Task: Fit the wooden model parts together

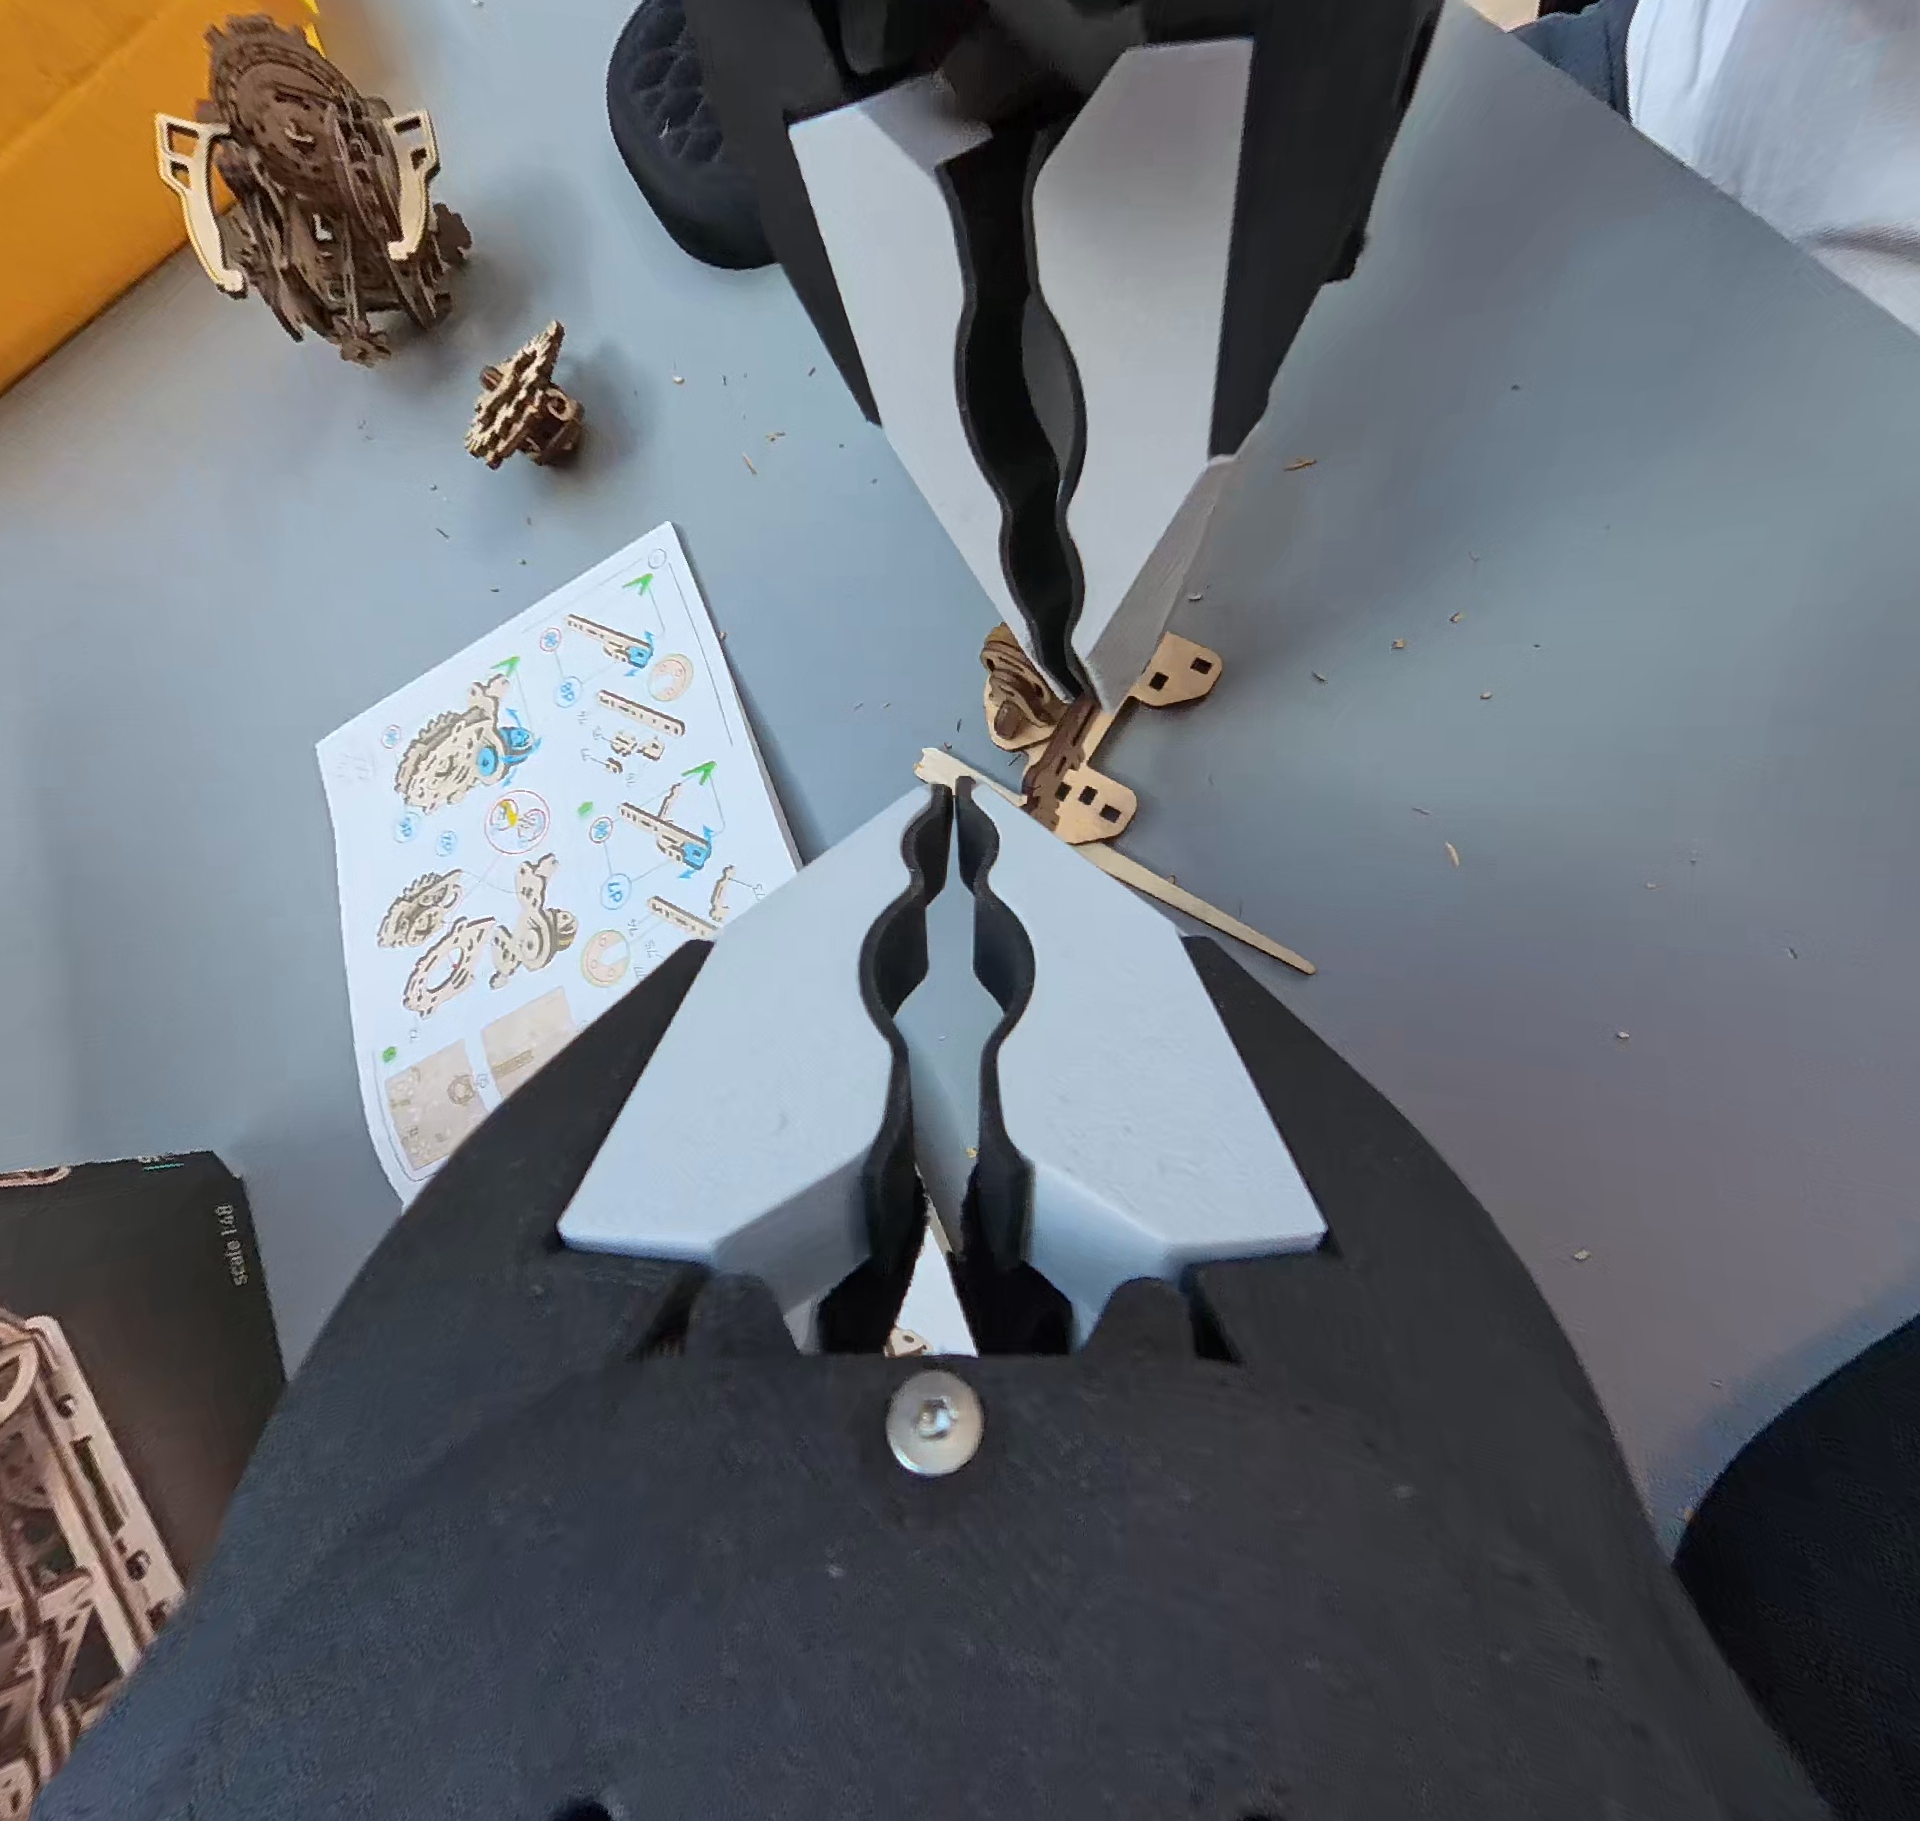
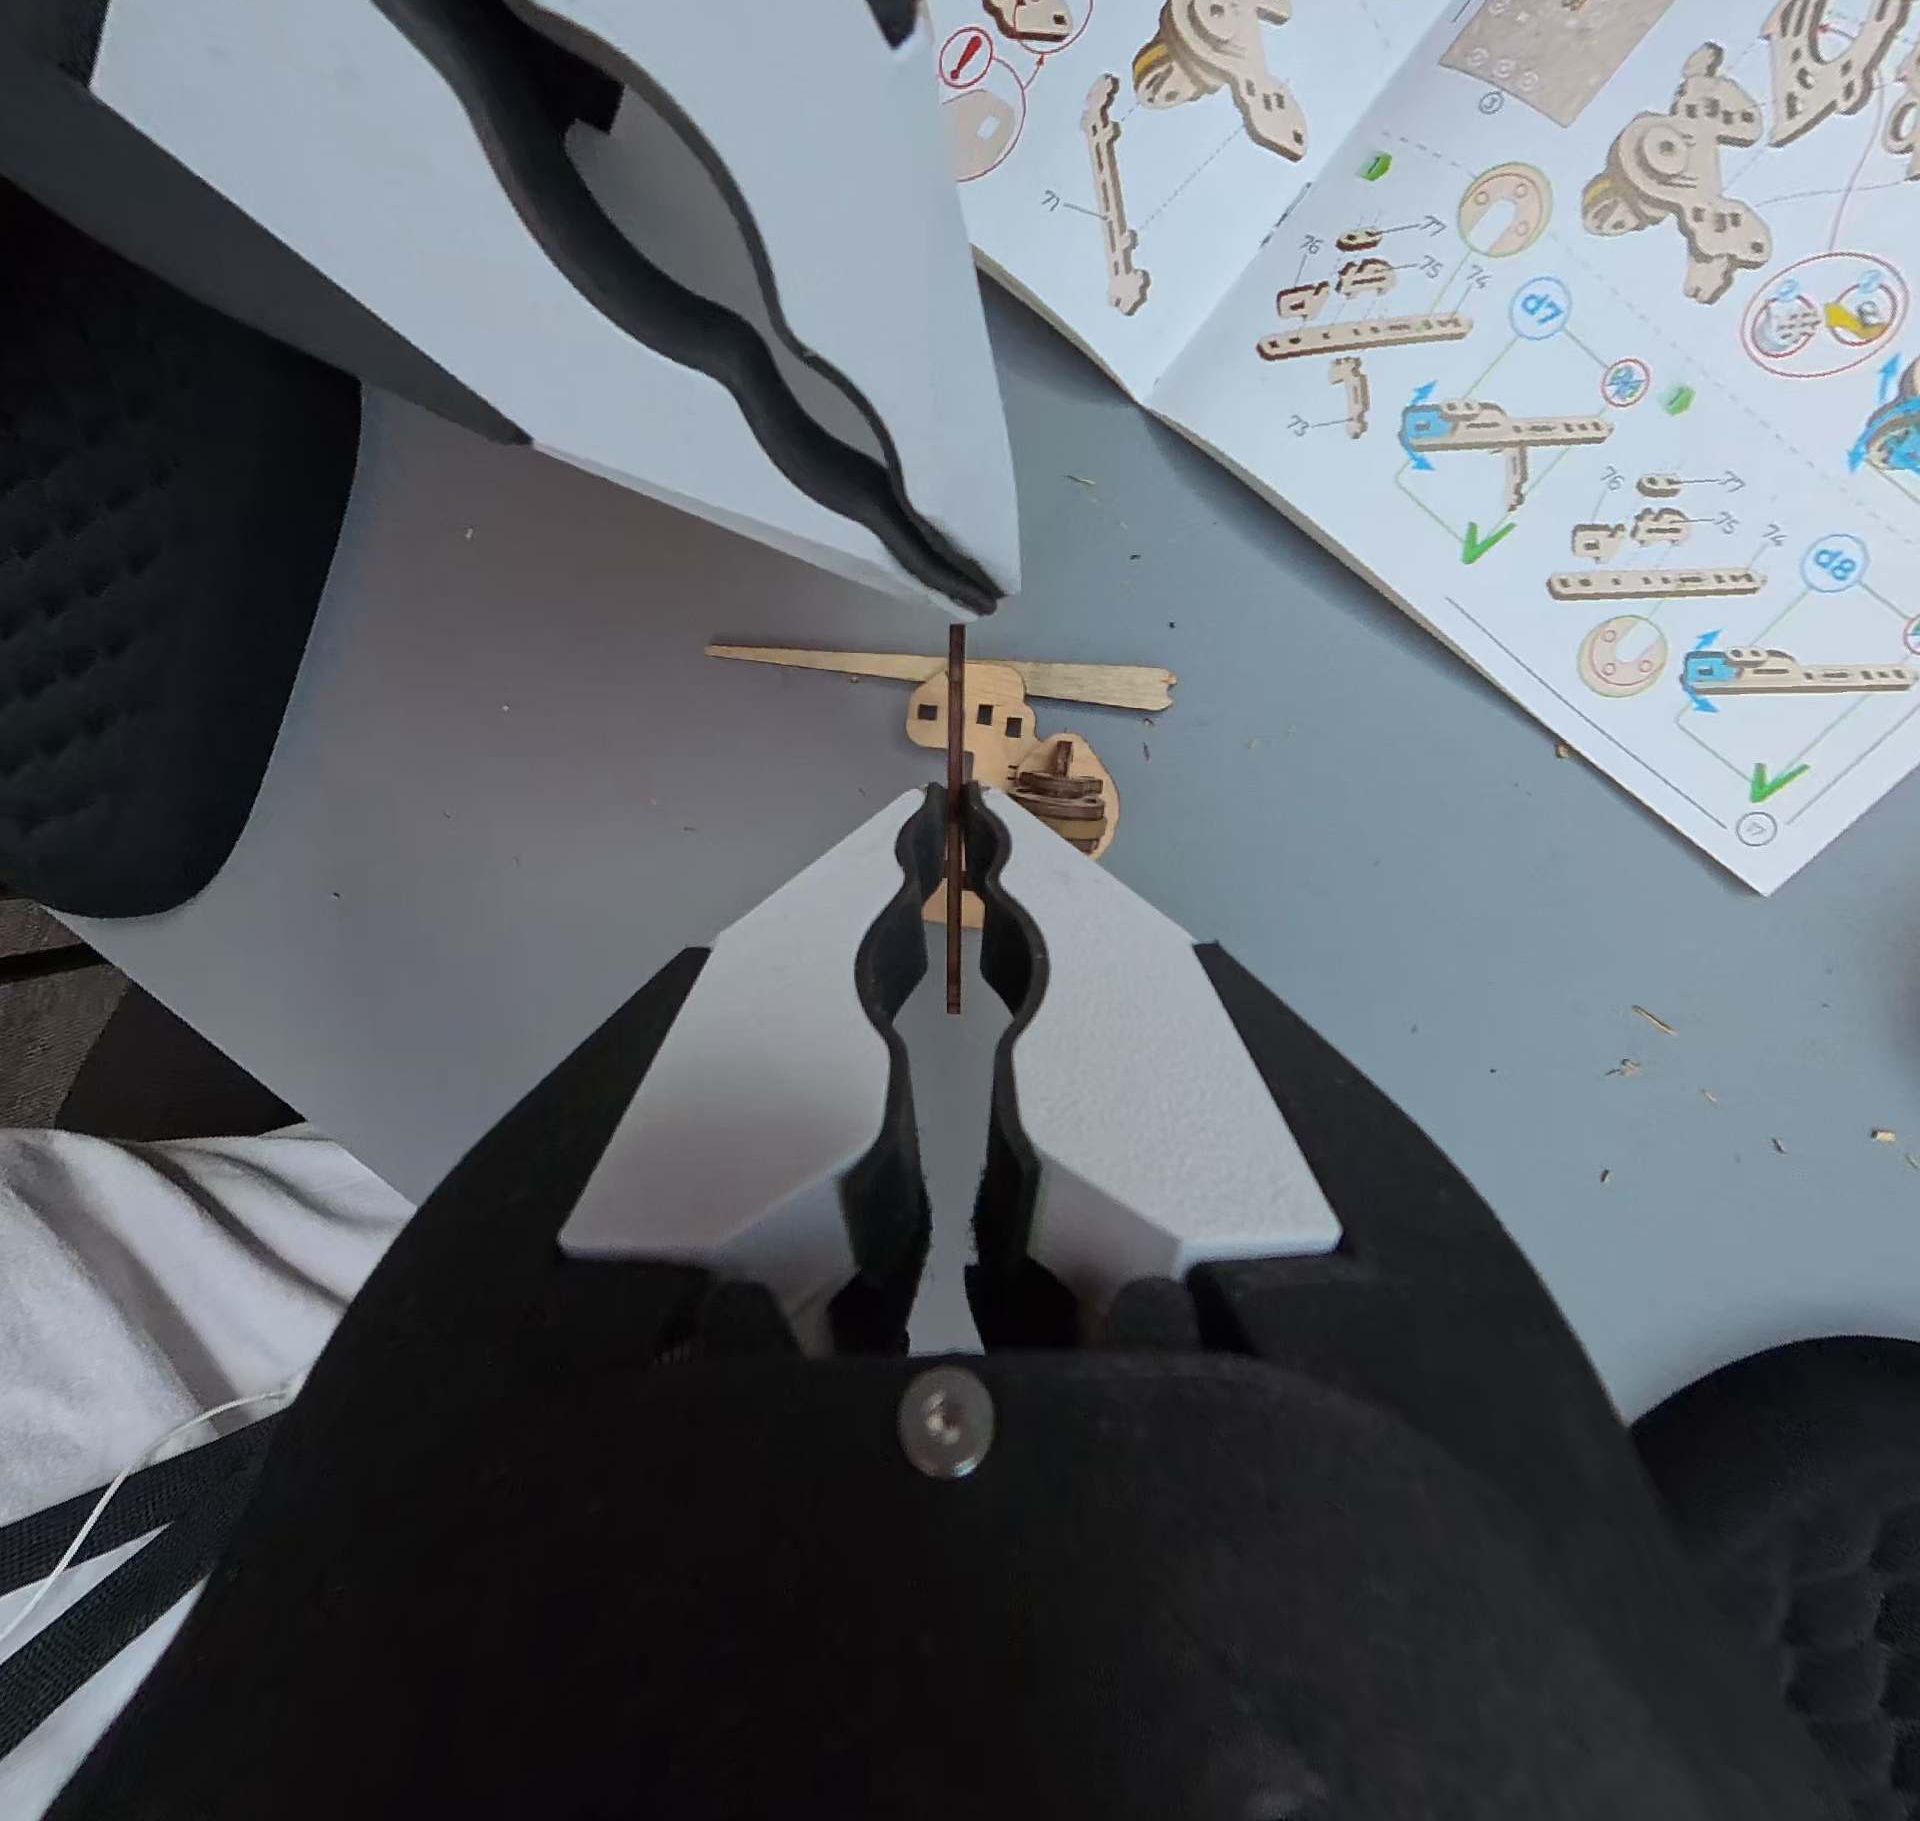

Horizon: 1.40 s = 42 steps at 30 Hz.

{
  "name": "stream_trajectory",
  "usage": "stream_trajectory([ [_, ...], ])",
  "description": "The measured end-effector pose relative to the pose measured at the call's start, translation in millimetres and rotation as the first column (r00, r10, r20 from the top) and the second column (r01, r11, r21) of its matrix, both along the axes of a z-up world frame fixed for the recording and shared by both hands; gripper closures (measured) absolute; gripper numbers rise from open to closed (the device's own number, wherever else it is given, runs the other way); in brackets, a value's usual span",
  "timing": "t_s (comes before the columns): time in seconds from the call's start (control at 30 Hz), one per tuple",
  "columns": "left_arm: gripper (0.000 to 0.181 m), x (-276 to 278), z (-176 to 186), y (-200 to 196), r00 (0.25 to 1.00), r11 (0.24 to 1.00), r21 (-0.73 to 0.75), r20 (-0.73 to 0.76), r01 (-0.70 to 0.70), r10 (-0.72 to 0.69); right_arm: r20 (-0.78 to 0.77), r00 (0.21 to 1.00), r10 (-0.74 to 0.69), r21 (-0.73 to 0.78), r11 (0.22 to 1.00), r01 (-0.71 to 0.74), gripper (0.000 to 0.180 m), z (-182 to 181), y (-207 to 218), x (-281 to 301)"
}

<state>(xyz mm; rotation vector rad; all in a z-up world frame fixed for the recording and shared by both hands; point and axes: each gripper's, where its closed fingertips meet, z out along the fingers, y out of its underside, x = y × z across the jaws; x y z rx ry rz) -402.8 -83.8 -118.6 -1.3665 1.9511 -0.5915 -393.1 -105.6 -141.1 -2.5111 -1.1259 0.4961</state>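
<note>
Gripping thin flat wooden strip (image 2: pixel 954 732), right hand-held gripper (image 2: pixel 954 797)

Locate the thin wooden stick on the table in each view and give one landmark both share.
Left wrist view: stick lies right of centre, running diagonally past the left gripper.
Right wrist view: stick lies level, just above centre.
Shared landmark: instruction sheet.

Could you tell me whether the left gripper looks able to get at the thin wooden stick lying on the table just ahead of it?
Probably yes: the left gripper is shut and seemingly empty, its tips right by the stick's near end. It must open first, and the right gripper, holding a wooden part, crowds that spot.
</note>
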Motion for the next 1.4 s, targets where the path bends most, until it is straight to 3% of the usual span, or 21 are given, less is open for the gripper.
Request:
stream_trajectory([
  [0.1, 0.176, 0, -3, -4, 1.000, 0.997, -0.078, -0.011, 0.006, -0.007, 0.019, 1.000, -0.007, -0.004, 1.000, 0.007, 0.178, 0, 1, 0],
  [0.33, 0.173, 0, -12, -3, 1.000, 0.995, -0.101, -0.023, 0.010, -0.013, 0.046, 0.999, -0.023, -0.017, 1.000, 0.024, 0.178, -1, 2, 1],
  [0.57, 0.171, -5, -12, -5, 1.000, 0.982, -0.187, -0.025, -0.005, 0.001, -0.035, 0.998, -0.049, -0.016, 0.999, 0.048, 0.178, 13, -8, 2],
  [0.77, 0.167, 2, -15, -8, 0.999, 0.990, -0.141, -0.037, 0.014, -0.020, 0.003, 0.998, -0.062, -0.010, 0.998, 0.062, 0.178, 0, -6, 4],
  [1.13, 0.178, 1, -15, -12, 0.998, 0.991, -0.126, -0.036, 0.052, -0.057, 0.031, 0.997, -0.068, 0.021, 0.998, 0.067, 0.178, 1, 2, 2],
  [1.33, 0.179, 1, -13, -13, 0.998, 0.991, -0.120, -0.021, 0.063, -0.066, 0.030, 0.999, -0.038, 0.016, 0.999, 0.038, 0.161, 7, 0, 1],
  [1.4, 0.180, 0, -13, -14, 0.997, 0.991, -0.112, -0.027, 0.067, -0.070, 0.053, 0.998, -0.018, 0.035, 0.999, 0.017, 0.162, 11, 0, 1],
])
